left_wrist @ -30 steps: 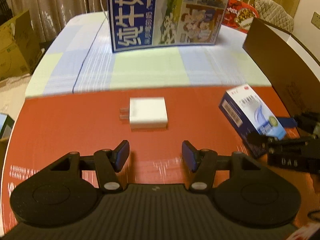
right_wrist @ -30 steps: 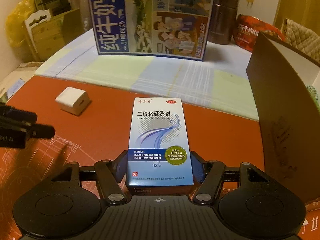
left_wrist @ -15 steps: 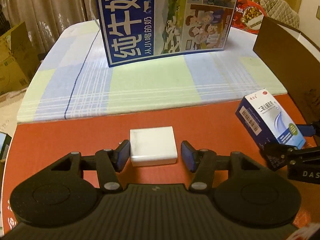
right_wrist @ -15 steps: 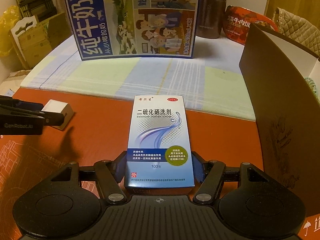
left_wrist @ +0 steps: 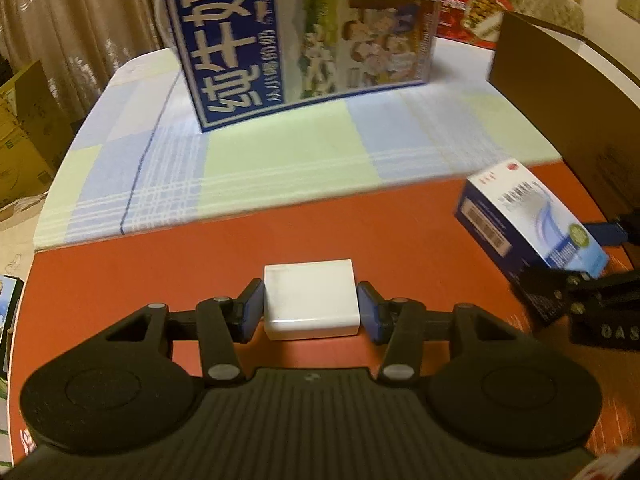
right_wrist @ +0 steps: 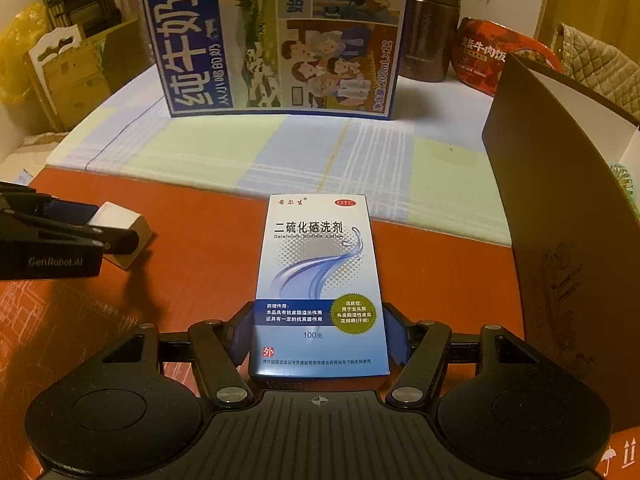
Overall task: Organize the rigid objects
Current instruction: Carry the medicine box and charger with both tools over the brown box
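Two items in hand. Left hand-held gripper (left_wrist: 311, 311) clamped the white charger block (left_wrist: 310, 299), low over the red surface (left_wrist: 200, 240). Right hand-held gripper (right_wrist: 320, 334) gripped the blue medicine box (right_wrist: 320, 280) by its near end, probably bound for the brown carton (right_wrist: 560, 220) alongside.

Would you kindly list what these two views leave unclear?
- White charger, left wrist view: whether the left tool pinches it; pad contact unreadable.
- Milk carton, both views: top cut by the frame.
- Brown box, right wrist view: contents hidden by its wall.
- Medicine box: underside hidden by the right tool.
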A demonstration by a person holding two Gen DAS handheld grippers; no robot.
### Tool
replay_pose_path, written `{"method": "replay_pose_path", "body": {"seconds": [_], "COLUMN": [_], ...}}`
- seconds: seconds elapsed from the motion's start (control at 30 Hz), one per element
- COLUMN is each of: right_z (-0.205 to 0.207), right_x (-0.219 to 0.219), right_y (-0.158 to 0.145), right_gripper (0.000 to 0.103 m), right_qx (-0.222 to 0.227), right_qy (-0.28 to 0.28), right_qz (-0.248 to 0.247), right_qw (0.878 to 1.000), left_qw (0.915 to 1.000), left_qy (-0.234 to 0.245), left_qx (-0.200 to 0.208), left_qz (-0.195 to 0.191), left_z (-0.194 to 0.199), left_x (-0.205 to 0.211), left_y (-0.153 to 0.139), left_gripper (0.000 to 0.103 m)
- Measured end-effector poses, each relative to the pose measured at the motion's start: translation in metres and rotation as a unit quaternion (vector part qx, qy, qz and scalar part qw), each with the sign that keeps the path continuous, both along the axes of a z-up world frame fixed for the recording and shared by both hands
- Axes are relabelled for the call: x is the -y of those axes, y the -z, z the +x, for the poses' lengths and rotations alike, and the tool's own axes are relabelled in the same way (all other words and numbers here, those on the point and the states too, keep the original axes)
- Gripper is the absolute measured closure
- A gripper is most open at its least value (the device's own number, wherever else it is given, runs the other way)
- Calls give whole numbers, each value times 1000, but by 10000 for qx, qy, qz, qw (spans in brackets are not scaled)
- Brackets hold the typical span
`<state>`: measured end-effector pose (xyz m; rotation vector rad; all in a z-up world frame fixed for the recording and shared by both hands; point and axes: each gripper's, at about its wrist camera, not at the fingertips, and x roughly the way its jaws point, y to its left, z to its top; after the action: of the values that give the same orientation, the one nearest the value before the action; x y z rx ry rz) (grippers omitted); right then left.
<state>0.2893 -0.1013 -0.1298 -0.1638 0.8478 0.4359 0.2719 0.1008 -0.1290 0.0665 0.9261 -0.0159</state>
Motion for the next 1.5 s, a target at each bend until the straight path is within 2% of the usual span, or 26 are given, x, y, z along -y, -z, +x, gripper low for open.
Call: {"method": "replay_pose_path", "body": {"seconds": [0.33, 0.57, 0.77, 0.9, 1.2, 1.5], "right_z": [-32, -26, -14, -17, -34, -52], "right_x": [12, 2, 1, 6, 25, 47], "right_y": [-2, 0, 5, 4, -17, -46], "right_gripper": [41, 40, 39, 42, 42, 42], "right_qx": [-228, -232, -294, -176, -70, 28], "right_qy": [-121, -242, -202, -244, -311, -317], "right_qz": [-25, -203, -130, -37, 161, 357], "right_qw": [9997, 9992, 9993, 9995, 9994, 9989], "left_qw": [9992, 9994, 9995, 9995, 9990, 9980], "left_qy": [386, 308, 284, 266, 414, 579], "left_qx": [-54, -126, -120, -127, -47, 192], "left_qz": [11, 21, 90, 117, 157, 178], "left_z": [-41, -34, -32, -32, -40, -51], "left_x": [29, 31, 35, 37, 54, 79], "left_y": [-3, -4, -3, -4, -16, -51], "left_gripper": [58, 58, 58, 58, 58, 58]}}
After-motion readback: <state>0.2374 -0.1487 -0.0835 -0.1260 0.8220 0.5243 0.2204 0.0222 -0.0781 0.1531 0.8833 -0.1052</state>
